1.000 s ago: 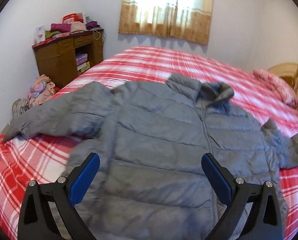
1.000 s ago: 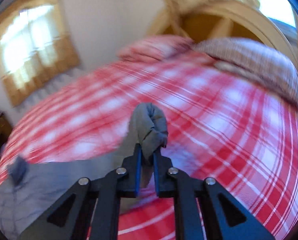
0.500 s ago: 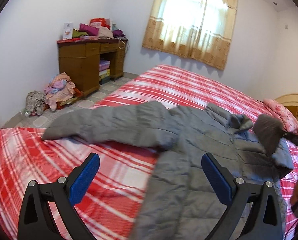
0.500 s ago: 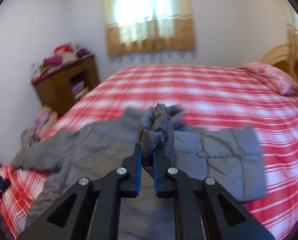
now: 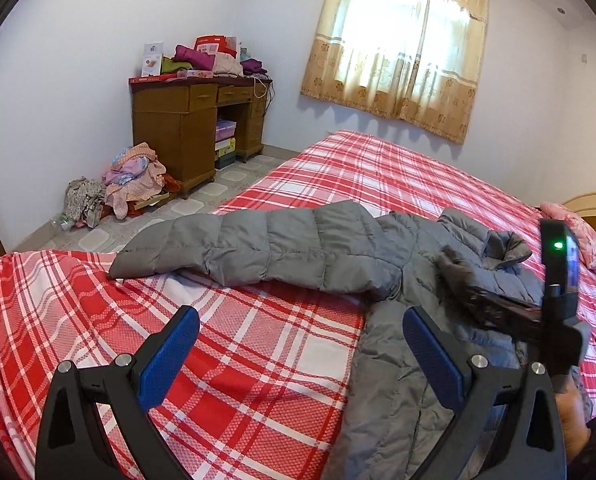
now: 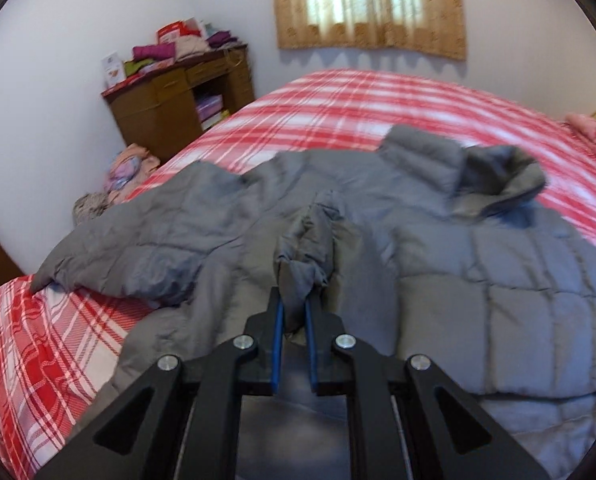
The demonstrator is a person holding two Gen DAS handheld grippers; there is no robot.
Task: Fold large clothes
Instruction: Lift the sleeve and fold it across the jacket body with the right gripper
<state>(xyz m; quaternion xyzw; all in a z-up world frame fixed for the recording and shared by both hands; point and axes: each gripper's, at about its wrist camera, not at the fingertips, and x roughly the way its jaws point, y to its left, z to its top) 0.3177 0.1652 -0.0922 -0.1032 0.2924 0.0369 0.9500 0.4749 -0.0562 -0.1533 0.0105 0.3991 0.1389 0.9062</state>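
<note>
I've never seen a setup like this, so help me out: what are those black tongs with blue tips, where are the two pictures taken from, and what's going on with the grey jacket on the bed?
There is no robot here: a person holds one pair of tongs in each hand, and a small wide-angle camera on each looks out along its fingers.

One picture comes from the left tongs. They stand wide open over the red plaid bed, holding nothing.

The other comes from the right tongs. They are shut on the cuff of one sleeve, brought over the front of the grey puffer jacket, which lies spread on the bed. The other sleeve stretches out to the side, not yet folded.

Behind stand a wooden desk and a curtained window.
</note>
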